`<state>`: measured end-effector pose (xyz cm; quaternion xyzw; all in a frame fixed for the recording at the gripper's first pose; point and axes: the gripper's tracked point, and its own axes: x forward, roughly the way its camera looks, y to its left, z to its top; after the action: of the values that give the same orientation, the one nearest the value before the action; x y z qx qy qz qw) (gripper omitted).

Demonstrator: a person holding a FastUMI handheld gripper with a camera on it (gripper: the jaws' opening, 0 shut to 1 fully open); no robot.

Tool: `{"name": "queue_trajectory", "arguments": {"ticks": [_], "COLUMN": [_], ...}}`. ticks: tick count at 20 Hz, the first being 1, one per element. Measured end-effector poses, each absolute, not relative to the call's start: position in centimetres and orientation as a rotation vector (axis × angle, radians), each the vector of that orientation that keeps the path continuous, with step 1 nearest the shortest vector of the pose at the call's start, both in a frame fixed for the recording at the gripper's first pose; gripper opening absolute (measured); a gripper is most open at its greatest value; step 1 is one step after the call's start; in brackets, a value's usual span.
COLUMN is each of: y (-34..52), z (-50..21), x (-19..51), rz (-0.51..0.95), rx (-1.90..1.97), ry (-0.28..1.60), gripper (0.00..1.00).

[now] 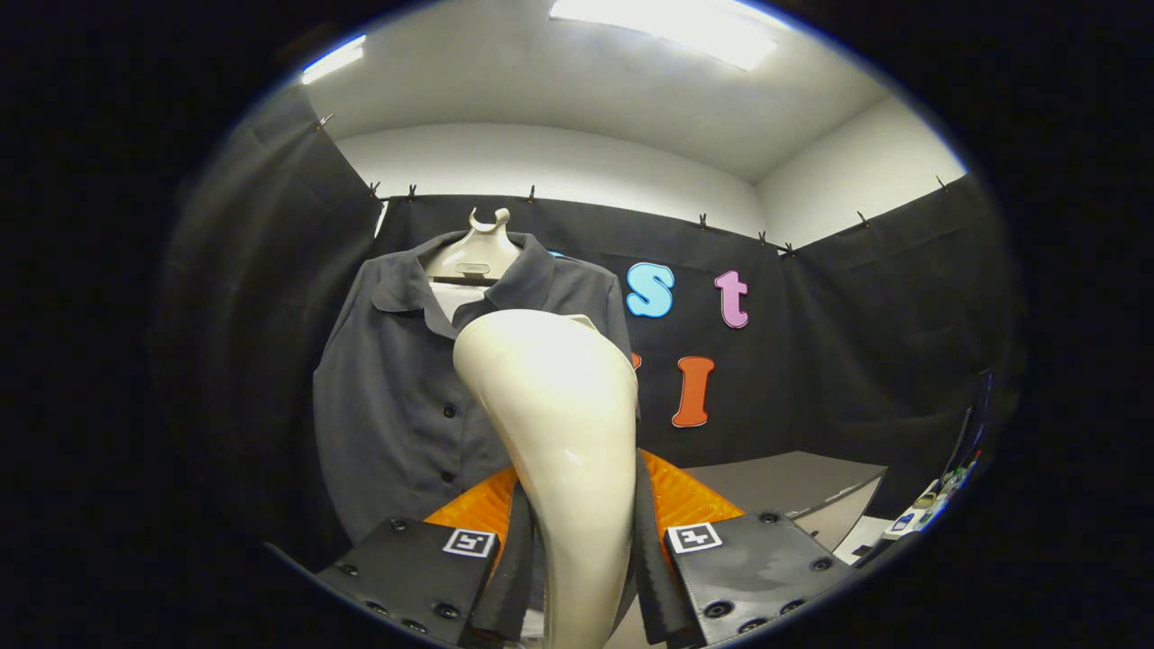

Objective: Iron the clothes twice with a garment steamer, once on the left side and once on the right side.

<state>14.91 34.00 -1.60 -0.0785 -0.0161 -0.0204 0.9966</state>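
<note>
While clamped in gripper (577,563): steamer (559,433) before shirt (397,397)

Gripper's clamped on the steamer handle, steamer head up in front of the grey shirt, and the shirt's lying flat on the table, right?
Not quite. The gripper view shows the gripper clamped on the steamer, its head before the grey shirt, but the shirt hangs on a hanger against the booth wall, not flat on the table.

Gripper (577,577) jaws clamped on cream garment steamer (559,424) handle, both fingers pressing its sides. Steamer head rises ahead, overlapping grey buttoned shirt (397,397) on hanger (478,248). Grey counter (793,487) beyond, to right.
</note>
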Motion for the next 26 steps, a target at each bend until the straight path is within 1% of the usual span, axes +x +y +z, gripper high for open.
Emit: {"name": "queue_trajectory", "arguments": {"ticks": [9, 15, 20, 26], "y": [37.2, 38.0, 37.6, 37.6], "z": [-2.5, -3.4, -5.1, -5.8], "x": [23.6, 28.0, 30.1, 30.2], "rz": [-0.093, -0.108, -0.125, -0.139], "rx": [-0.197, -0.216, -0.205, -0.239], "ry": [-0.016, 0.003, 0.038, 0.043], "gripper": [0.55, 0.55, 0.55, 0.55]}}
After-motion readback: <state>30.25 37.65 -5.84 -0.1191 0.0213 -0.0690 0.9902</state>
